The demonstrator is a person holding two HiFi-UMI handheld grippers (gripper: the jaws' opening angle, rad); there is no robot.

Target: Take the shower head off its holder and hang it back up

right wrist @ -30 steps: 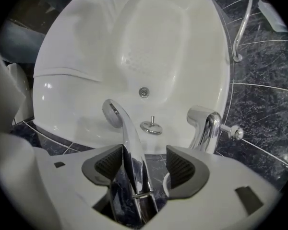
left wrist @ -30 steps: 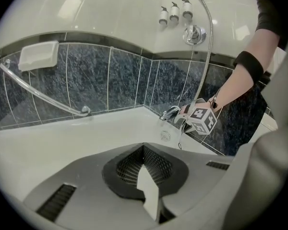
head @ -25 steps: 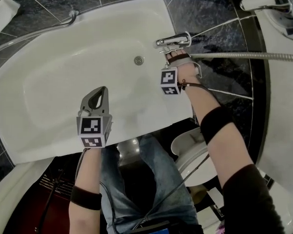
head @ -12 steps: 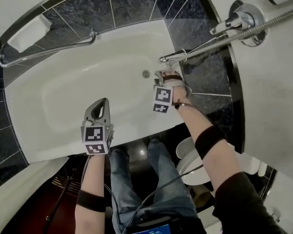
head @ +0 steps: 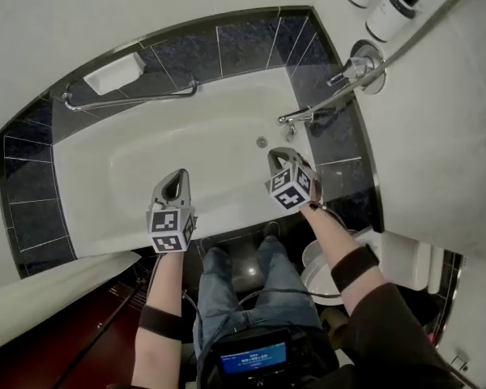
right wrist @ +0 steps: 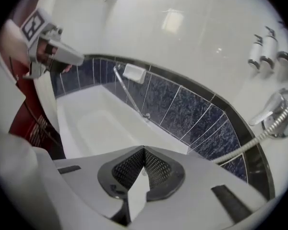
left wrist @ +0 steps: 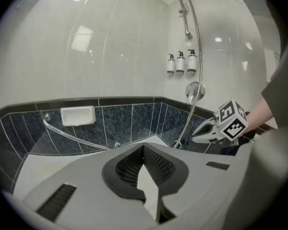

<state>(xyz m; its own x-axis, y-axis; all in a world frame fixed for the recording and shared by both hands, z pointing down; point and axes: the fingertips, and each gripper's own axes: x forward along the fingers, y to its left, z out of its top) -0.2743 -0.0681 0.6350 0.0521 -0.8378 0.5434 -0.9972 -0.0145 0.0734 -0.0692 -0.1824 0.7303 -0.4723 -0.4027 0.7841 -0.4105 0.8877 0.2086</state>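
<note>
The chrome shower hose (head: pixel 421 31) climbs from the wall mixer (head: pixel 364 59) out of the top right of the head view. In the left gripper view the hose (left wrist: pixel 200 56) rises beside a riser rail (left wrist: pixel 186 16); the shower head itself is not clearly seen. My left gripper (head: pixel 176 174) hangs shut and empty above the tub's near side. My right gripper (head: pixel 277 154) is below the tub spout (head: pixel 296 116), apart from it. Its jaws have just been closing and now stand shut with nothing between them. It also shows in the left gripper view (left wrist: pixel 194 139).
A white bathtub (head: pixel 81 148) with dark tiles lies below. It has a grab bar (head: pixel 130 100) and a soap dish (head: pixel 113 73) on its far side. Three dispenser bottles (left wrist: pixel 181 63) hang on the wall. A toilet (head: pixel 324 270) stands by my right arm.
Both grippers have risen well above the tub. The right one has left the chrome tap, rolled over and closed its jaws. The left stayed shut.
</note>
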